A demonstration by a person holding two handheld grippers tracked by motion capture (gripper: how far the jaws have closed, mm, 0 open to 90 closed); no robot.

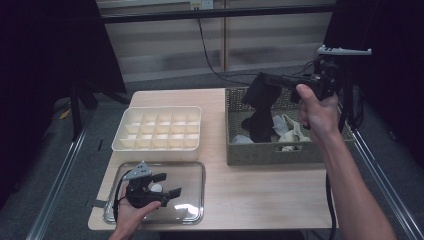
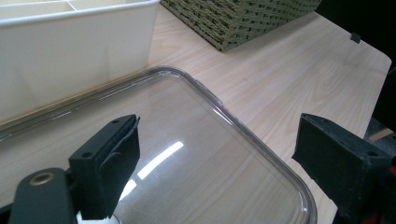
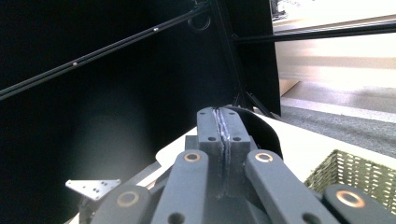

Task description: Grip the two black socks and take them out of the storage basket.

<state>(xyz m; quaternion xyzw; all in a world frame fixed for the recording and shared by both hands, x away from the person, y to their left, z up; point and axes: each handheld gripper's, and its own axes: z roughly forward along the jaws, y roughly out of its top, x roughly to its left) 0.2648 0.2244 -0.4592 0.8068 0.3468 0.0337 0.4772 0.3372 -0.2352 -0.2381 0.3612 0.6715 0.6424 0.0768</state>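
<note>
Right tongs [image 1: 265,80] clenched on a black sock [image 1: 260,107]: dark, soft, limp, hanging long and crumpled above the woven basket [image 1: 272,152] at the bench's right. Pale socks [image 1: 290,131] lie in the basket beneath it. Left tongs [image 1: 167,185] released, jaws wide apart over the clear lid [image 1: 192,212], near left.
</note>
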